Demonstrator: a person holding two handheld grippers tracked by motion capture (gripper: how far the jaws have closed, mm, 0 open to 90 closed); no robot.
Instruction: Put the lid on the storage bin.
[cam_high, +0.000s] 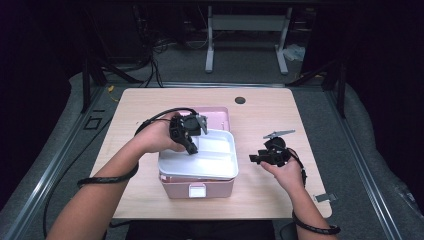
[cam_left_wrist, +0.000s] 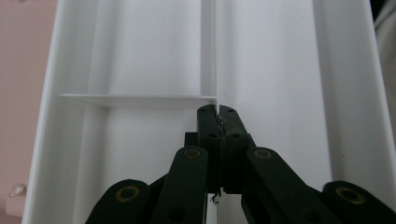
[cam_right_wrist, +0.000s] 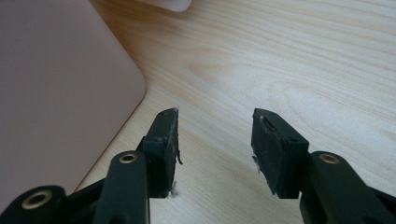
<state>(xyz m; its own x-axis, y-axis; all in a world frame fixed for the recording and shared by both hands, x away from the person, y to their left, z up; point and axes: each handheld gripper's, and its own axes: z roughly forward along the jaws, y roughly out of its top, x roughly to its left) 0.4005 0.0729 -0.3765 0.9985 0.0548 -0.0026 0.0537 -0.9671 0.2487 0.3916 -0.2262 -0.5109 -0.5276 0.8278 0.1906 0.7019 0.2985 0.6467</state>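
In the high view, a person's left forearm comes up from the lower left, and the left gripper (cam_high: 191, 145) sits just left of centre, tipped down into a white tray (cam_high: 220, 159). The tray rests on top of a pink box (cam_high: 197, 189) in the middle of the wooden table (cam_high: 280, 105), with the pink lid (cam_high: 220, 116) lying behind it, toward the upper middle of the frame. In the left gripper view, the jaws are pressed together on the thin upright divider (cam_left_wrist: 216, 56) that runs down the middle of the tray (cam_left_wrist: 280, 70); a cross wall branches off to the left just above the fingertips.

To the right of the box in the high view, the right gripper (cam_high: 255, 159) is held just above the bare tabletop, pointing left toward the box, with the person's hand behind it at the lower right. In the right gripper view, its jaws stand spread apart with nothing between them, over the wood grain (cam_right_wrist: 289, 60), and the rounded corner of the pink box (cam_right_wrist: 60, 88) fills the left side of the frame.
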